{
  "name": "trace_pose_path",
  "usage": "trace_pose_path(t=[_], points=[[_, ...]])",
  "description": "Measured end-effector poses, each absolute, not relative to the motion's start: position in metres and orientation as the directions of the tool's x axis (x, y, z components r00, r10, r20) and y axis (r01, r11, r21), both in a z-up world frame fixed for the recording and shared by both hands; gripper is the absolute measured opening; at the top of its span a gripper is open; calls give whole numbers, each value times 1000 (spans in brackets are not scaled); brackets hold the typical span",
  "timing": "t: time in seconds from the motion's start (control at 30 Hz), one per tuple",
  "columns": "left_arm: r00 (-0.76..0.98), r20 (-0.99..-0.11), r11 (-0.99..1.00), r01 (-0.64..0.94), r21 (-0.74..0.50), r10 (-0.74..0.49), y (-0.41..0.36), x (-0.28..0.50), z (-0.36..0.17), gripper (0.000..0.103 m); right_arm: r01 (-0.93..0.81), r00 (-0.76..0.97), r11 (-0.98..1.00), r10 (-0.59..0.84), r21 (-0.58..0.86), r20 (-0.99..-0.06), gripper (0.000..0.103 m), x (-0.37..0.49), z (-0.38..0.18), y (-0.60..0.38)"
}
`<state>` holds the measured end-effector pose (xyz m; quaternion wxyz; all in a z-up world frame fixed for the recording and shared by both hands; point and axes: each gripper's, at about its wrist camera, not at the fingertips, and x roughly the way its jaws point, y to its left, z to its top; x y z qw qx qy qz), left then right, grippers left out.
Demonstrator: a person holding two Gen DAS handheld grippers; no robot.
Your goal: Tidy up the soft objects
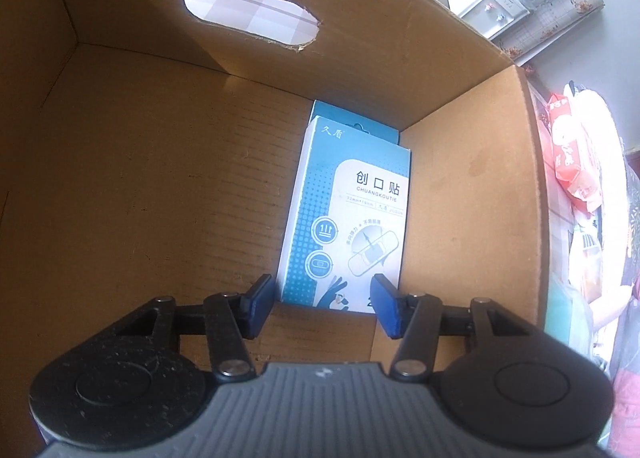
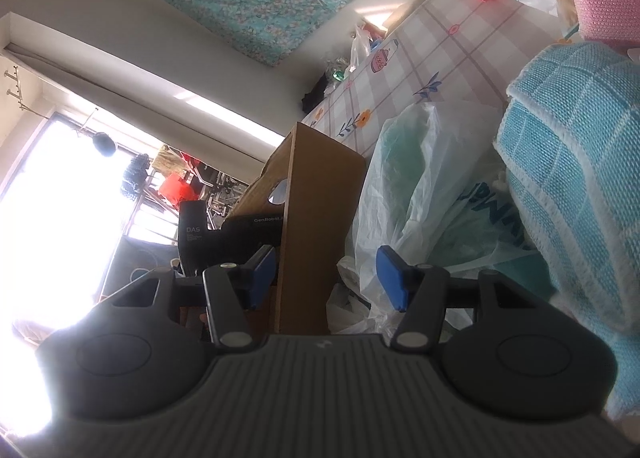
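Box of plasters (image 1: 344,214): it is seen inside the cardboard box (image 1: 132,194), flat on the floor, against the right wall and near the far right corner. A second blue pack (image 1: 352,120) is partly hidden behind it.

Left gripper (image 1: 324,304): it is pointed down into the cardboard box. The near end of the box of plasters is found between the blue pads (image 1: 260,304); whether the pads press on its sides cannot be told.

Right gripper (image 2: 326,278): nothing is held. The jaws are released and half spread, with the outer corner of the cardboard box (image 2: 316,226) seen between them.

Waiting items: a plastic bag (image 2: 420,194) and a blue woven cloth (image 2: 568,162) are placed on the table (image 2: 440,58), beside the cardboard box.

Step in hand: the placing of the plasters is probably being finished.

Advice: the pack should be left square to the wall, and the gripper should be lifted straight up, so that the pack is not dragged.
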<state>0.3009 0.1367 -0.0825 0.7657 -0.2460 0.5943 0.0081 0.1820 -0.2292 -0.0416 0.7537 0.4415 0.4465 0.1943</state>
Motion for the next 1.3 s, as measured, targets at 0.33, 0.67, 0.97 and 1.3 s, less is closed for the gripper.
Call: trace_pose_path(t=[0.33, 0.67, 0.97, 1.3], points=[[379, -902, 883, -324, -339, -208, 140, 285, -62, 83, 122, 578, 553, 635, 824, -512, 57, 163, -35, -252], [445, -875, 918, -237, -318, -188, 140, 244, -15, 93, 148, 621, 556, 591, 818, -514, 59, 142, -39, -267], [593, -792, 948, -146, -282, -144, 123, 201, 43, 93, 142, 663, 558, 560, 818, -497, 60, 125, -34, -284], [658, -684, 946, 161, -280, -314, 35, 184, 88, 93, 151, 708, 534, 529, 831, -469, 62, 111, -38, -313]])
